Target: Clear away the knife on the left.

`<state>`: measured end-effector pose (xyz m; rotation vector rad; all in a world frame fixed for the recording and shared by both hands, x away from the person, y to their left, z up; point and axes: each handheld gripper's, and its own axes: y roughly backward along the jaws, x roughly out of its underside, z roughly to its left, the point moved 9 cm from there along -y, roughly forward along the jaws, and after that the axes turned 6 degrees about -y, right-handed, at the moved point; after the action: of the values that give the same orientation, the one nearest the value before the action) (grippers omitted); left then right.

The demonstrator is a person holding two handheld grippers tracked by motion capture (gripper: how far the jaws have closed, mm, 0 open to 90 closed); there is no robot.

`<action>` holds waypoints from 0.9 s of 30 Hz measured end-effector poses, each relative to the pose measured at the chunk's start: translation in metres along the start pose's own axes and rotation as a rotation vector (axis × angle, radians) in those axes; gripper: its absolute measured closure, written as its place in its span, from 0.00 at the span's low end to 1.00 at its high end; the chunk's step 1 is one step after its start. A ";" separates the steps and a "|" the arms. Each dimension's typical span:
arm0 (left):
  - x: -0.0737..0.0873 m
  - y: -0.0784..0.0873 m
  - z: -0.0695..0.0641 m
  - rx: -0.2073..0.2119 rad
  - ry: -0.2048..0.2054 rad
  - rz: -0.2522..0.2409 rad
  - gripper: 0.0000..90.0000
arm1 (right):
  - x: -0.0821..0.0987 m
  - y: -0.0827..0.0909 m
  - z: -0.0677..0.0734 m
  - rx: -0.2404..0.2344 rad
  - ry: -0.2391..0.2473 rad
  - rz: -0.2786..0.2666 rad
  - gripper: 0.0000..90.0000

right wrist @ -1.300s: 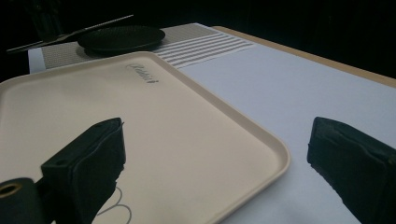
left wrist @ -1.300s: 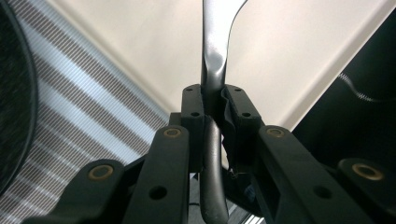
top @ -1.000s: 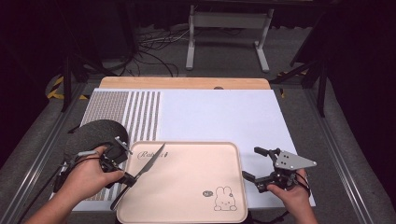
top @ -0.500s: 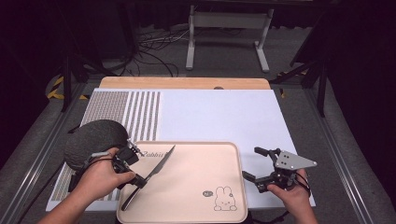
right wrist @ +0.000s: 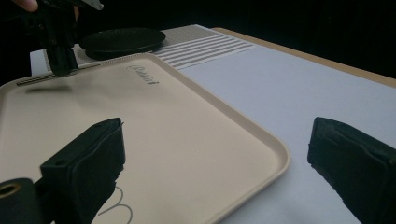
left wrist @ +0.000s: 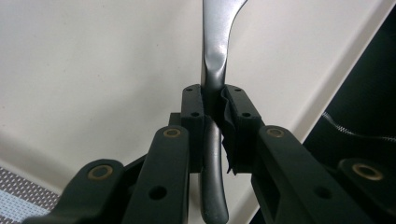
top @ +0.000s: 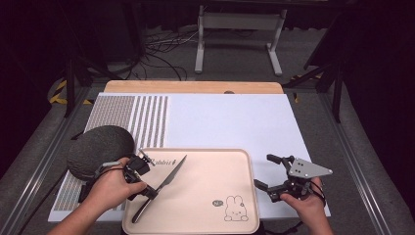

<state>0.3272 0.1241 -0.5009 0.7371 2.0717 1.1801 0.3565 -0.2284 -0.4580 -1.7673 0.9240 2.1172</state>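
Right now your left gripper (top: 147,183) has its fingers clenched on the knife (top: 164,183), held over the tray's (top: 244,196) left side. Next, lower it flat and release; your right gripper (top: 271,183) waits with fingers spread.

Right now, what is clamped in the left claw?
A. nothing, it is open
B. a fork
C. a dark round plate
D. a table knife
D: the left claw is shut on the table knife, its pads pinching the metal near the handle, with the blade pointing out over the beige tray.
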 end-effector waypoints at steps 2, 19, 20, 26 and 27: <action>0.001 -0.002 0.001 -0.005 0.002 0.006 0.89 | 0.000 0.000 0.000 0.000 0.001 0.001 0.06; 0.006 -0.013 0.004 0.000 0.035 0.040 0.89 | 0.001 0.000 0.000 0.000 0.001 0.004 0.06; 0.007 -0.013 0.005 -0.001 0.030 0.044 0.89 | 0.001 0.000 0.000 0.000 0.001 0.004 0.06; 0.008 -0.018 0.006 -0.001 0.036 0.053 0.89 | 0.001 0.000 0.000 -0.001 0.003 0.006 0.06; 0.008 -0.018 0.006 -0.001 0.036 0.053 0.89 | 0.001 0.000 0.000 0.000 0.001 0.005 0.06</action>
<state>0.3239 0.1251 -0.5209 0.7798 2.0926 1.2311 0.3561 -0.2287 -0.4591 -1.7686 0.9293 2.1198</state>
